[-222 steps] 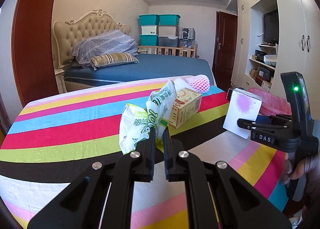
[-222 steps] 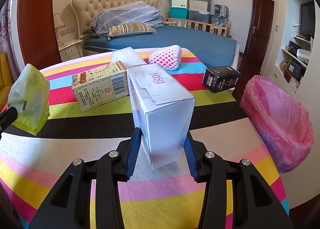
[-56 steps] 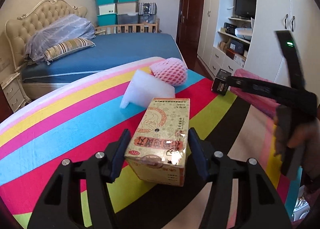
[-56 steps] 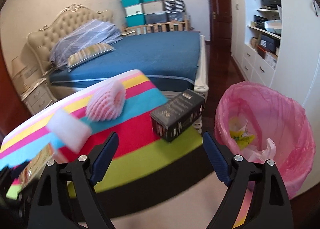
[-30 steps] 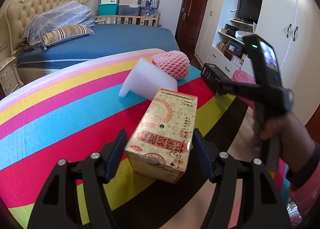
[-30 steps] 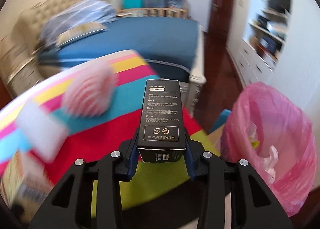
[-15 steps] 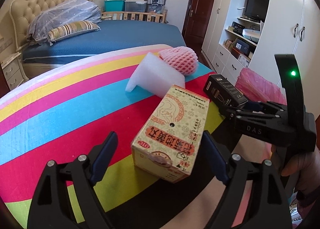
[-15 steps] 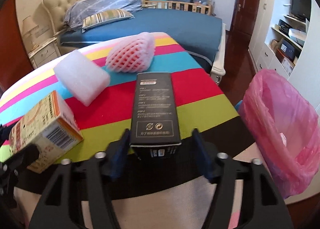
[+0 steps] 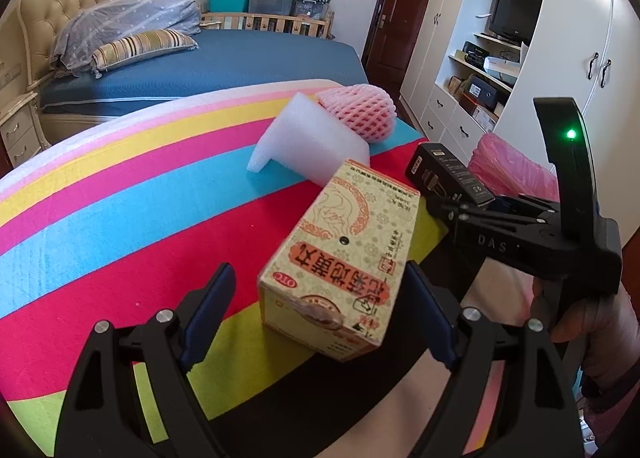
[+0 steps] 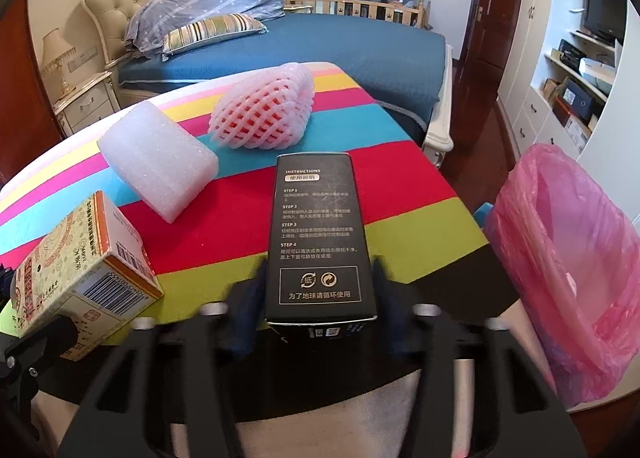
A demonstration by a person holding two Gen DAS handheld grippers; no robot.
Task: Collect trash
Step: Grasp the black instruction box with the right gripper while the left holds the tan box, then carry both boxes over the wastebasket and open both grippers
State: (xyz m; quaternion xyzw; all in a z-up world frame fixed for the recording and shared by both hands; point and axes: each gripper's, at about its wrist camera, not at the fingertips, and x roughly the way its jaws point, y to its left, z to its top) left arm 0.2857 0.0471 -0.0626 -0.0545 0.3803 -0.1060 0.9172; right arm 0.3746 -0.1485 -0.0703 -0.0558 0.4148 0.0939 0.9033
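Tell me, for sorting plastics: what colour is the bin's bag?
Translucent pink bag, clearest in the right wrist view.

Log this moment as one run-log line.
left tongs: open around beige box | right tongs: just closed on black box | pink bin bag: right of table

Right gripper (image 10: 318,298) motion-blurred, jaws' contact with black box (image 10: 318,230) perhaps hidden; pink bag (image 10: 568,258) edge-cropped.

Matt black cardboard box (image 10: 320,234); printed paper carton (image 9: 340,254); white foam block (image 10: 158,162); thin glossy pink plastic bag (image 10: 568,258).
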